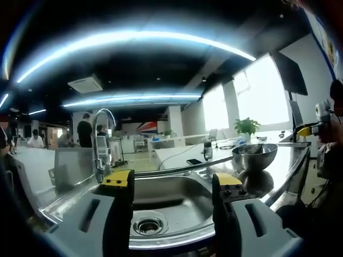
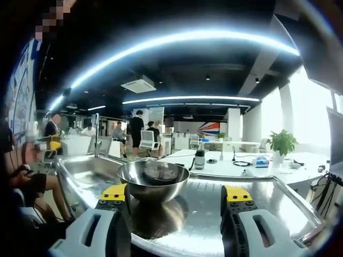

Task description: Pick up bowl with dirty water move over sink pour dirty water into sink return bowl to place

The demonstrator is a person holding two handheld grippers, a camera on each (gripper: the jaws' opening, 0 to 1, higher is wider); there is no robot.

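A: What have we got closest to us?

B: Our right gripper (image 2: 174, 206), jaws spread wide and holding nothing. Just past the tips sits the bowl (image 2: 152, 181), upright on the steel drainboard (image 2: 252, 198). It lies ahead and a little toward the left jaw, not centred in the gap.

A: And our left gripper (image 1: 173, 190)?

B: Also spread and empty, but it looks into the sink (image 1: 177, 206), drain (image 1: 148, 225) below, faucet (image 1: 103, 140) behind. From there the bowl (image 1: 254, 155) sits off to the right, well apart from the jaws.

A: So the right one is nearer.

B: We judge so. The bowl is round, so no long axis to line up; what matters is the rim. We would want one jaw inside and one outside the near wall, which means shifting slightly left and forward.

A: Can we see the water?

B: Not clearly; the inside is too reflective to tell.

A: And the sink from the right side?

B: Beyond the bowl, to its left, near the faucet (image 2: 97, 140).
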